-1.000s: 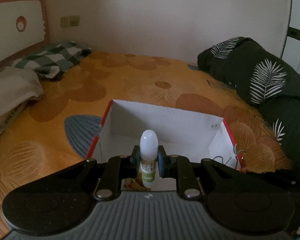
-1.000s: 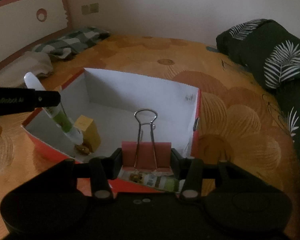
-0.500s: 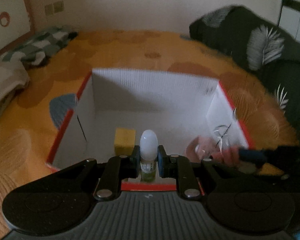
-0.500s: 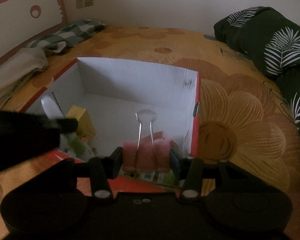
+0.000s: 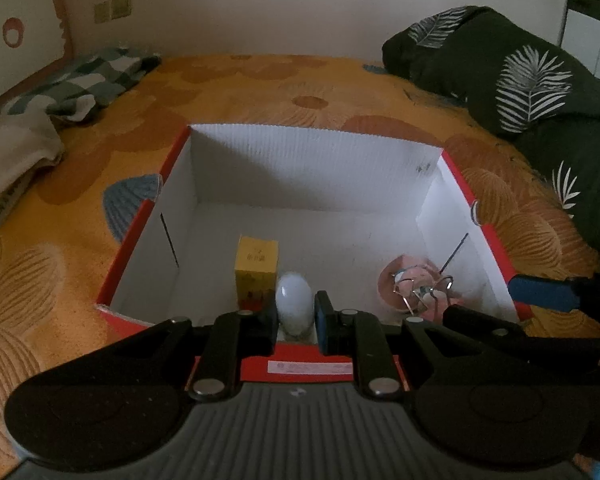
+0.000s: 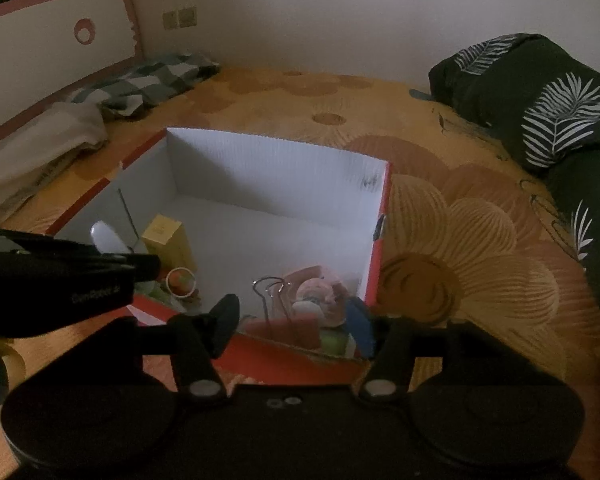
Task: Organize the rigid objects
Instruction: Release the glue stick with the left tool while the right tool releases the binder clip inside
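My left gripper (image 5: 296,316) is clamped on a small bottle (image 5: 294,305) with a rounded white cap; the label is hidden behind the fingers in the left wrist view. It sits low inside the box (image 5: 312,152), just inside the near wall, right beside a yellow carton (image 5: 257,268) standing upright on the box floor. In the right wrist view the white cap (image 6: 107,236) pokes up past the black arm of the left gripper (image 6: 140,266), close to the box's left wall.

The clip (image 6: 300,304) is pink with wire handles, and it is blurred in both views. It lies in the near right corner of the box (image 6: 276,168), between the fingers of my right gripper (image 6: 296,326) but no longer pressed by them: the jaws stand apart and have just been opening. From the left wrist view the clip (image 5: 418,290) shows as a pink smear with wire loops, next to the blue pad (image 5: 540,292) of the right gripper.

A second ago the bottle hung above the near rim of the box with its green label showing; now it is down inside. The clip stood upright and sharp in the closed right jaws then; now it has tipped over and dropped onto the box floor. A small round orange thing (image 6: 181,281) sits by the carton (image 6: 168,240).
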`<state>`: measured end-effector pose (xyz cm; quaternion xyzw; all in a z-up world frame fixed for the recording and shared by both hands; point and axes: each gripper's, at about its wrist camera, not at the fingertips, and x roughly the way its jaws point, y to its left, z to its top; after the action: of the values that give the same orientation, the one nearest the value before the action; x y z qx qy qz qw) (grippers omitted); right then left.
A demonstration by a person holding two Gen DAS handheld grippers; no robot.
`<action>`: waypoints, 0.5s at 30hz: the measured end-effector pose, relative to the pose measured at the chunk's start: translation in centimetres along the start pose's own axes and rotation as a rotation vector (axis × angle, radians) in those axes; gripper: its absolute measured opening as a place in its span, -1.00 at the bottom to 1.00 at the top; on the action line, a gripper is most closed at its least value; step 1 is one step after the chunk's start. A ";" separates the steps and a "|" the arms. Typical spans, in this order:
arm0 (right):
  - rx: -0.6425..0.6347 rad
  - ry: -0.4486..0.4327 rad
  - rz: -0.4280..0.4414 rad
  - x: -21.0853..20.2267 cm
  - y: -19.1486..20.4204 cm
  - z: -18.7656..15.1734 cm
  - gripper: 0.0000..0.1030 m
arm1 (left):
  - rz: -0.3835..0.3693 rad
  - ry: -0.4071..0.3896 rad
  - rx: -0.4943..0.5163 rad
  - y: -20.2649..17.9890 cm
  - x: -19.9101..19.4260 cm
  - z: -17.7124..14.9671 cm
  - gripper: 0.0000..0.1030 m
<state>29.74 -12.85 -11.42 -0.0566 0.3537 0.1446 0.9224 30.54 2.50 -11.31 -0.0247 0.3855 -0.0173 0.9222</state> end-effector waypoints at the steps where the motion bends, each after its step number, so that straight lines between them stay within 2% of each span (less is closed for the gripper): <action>1: 0.000 0.000 0.002 -0.1 -0.1 0.0 0.17 | -0.004 -0.001 0.001 0.0 -0.2 0.0 -0.66; 3: -0.001 -0.003 0.010 -0.6 -0.2 -0.1 0.24 | -0.003 -0.011 0.005 0.0 -0.6 -0.1 -0.66; 8: -0.030 -0.013 0.026 -1.8 0.1 -0.7 0.26 | -0.005 -0.026 0.021 -0.1 -1.5 -0.3 -0.64; 12: -0.043 -0.024 0.041 -3.0 0.2 -1.0 0.30 | -0.003 -0.044 0.027 -0.1 -2.4 -0.6 -0.48; 15: -0.044 -0.030 0.056 -3.8 0.2 -1.2 0.34 | -0.004 -0.058 0.031 -0.1 -3.2 -0.8 -0.43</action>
<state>26.24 -13.79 -9.74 -0.0648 0.3379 0.1790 0.9217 27.72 2.55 -9.57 -0.0119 0.3583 -0.0245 0.9332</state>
